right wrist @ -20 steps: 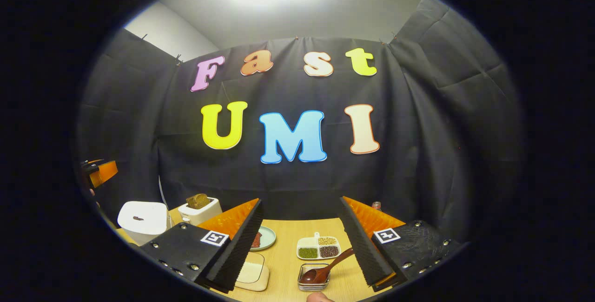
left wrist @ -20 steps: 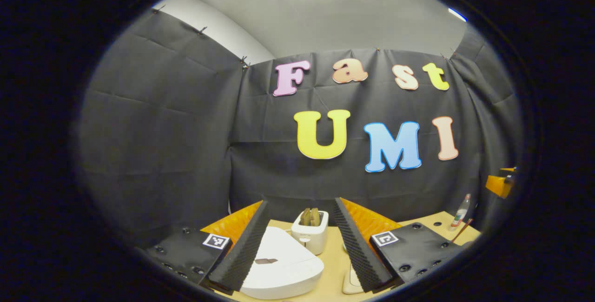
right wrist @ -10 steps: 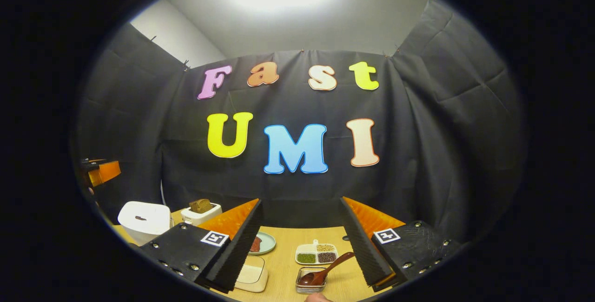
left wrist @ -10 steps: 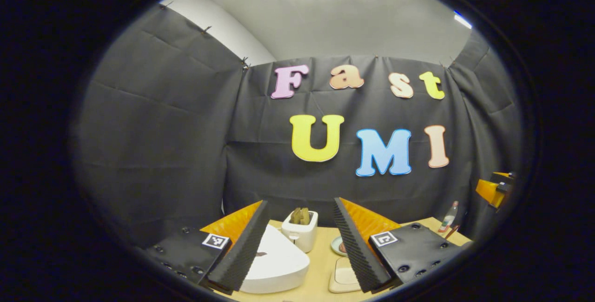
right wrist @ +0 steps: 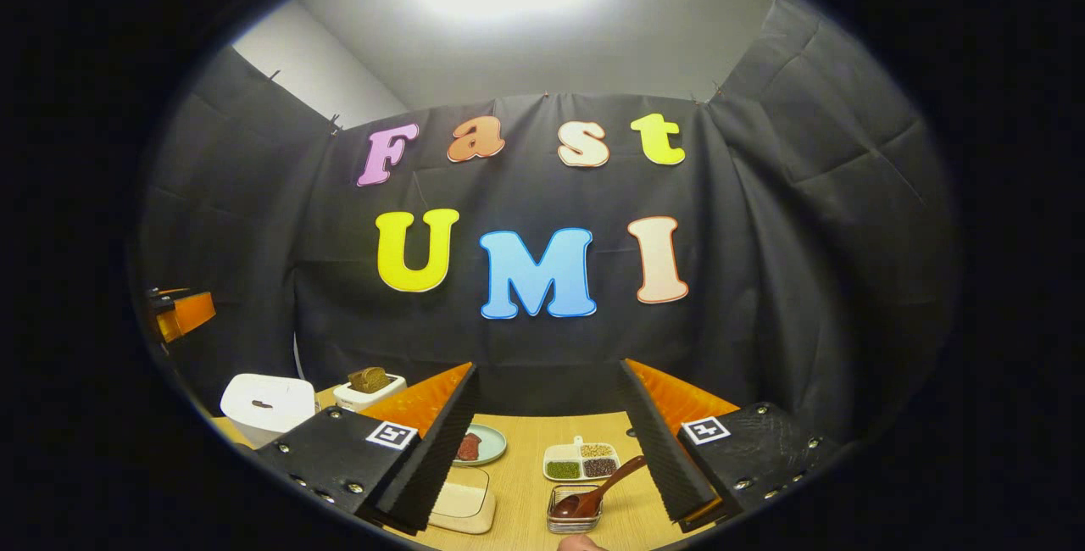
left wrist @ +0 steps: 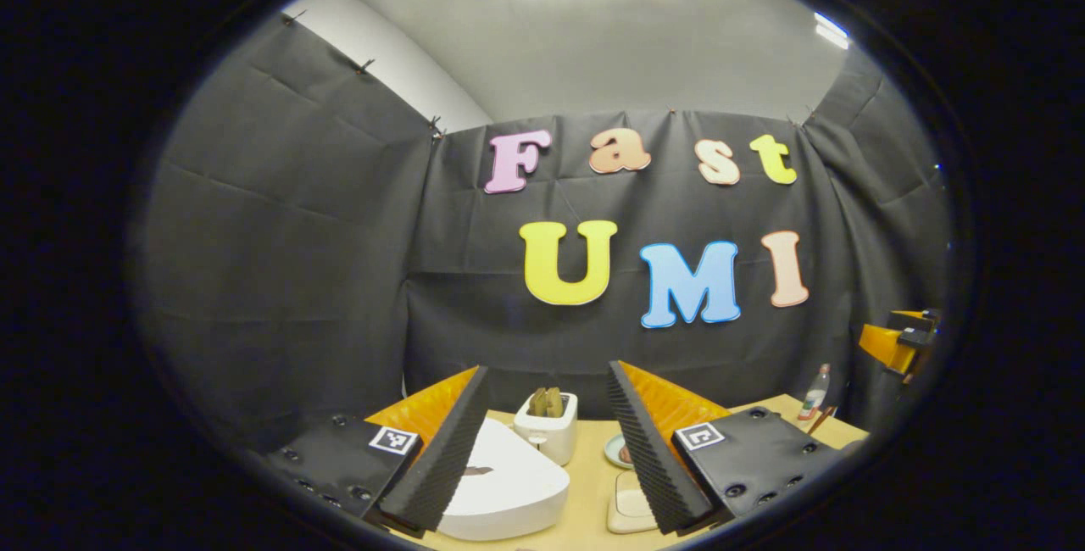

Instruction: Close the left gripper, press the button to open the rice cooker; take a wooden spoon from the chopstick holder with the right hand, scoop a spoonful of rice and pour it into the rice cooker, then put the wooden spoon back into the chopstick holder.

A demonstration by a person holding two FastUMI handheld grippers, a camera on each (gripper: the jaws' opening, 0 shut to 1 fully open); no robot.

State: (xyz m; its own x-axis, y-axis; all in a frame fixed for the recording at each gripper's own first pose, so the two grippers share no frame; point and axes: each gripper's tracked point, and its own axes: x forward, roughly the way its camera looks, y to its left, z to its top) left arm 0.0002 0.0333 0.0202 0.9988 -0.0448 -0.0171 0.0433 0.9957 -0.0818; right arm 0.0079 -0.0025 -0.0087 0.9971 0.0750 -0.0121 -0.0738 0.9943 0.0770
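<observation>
Rice cooker (left wrist: 509, 483) slid left, now under open left jaws

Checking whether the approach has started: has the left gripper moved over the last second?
Yes. In the left gripper view the rice cooker and toaster have slid left between the fingers, so the left gripper has swung right.

A toaster (left wrist: 547, 435) stands just behind the rice cooker (left wrist: 509, 483), crowding its far side.
</observation>
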